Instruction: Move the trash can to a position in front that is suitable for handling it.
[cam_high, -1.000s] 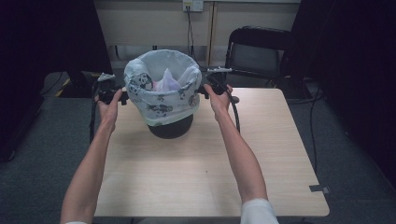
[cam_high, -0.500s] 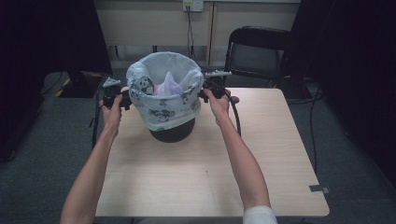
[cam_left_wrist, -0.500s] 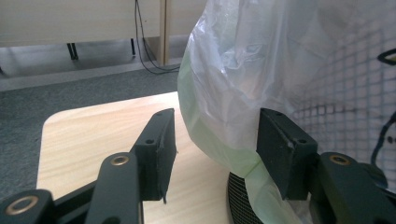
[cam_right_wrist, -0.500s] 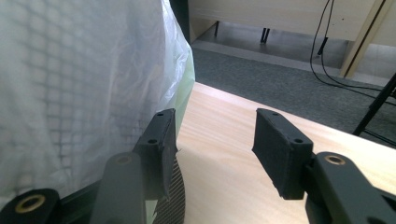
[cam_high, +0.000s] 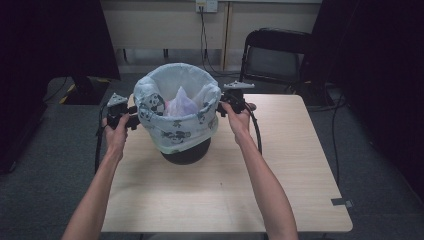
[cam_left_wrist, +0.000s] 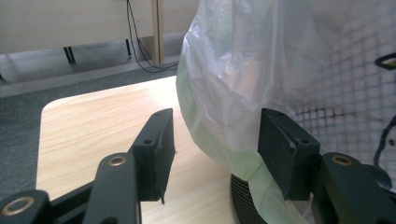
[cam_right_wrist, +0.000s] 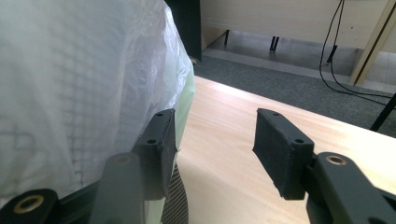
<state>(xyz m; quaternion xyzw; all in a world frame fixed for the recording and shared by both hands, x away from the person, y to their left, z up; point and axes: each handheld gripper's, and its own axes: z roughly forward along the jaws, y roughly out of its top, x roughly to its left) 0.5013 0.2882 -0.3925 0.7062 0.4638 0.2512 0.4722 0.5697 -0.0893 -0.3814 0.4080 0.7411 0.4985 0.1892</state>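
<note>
On the wooden tabletop, both half-open tongs should pinch the white printed plastic bin liner evenly; neither grips yet.

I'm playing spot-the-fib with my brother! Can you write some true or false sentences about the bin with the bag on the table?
1. The bin stands on a wooden table. True.
2. The bag in the bin has cartoon pictures on it. True.
3. The bin is lying on its side. False: it stands upright.
4. The left gripper and the right gripper are at opposite sides of the bag. True.
5. A red chair stands behind the table. False: the chair is black.
</note>
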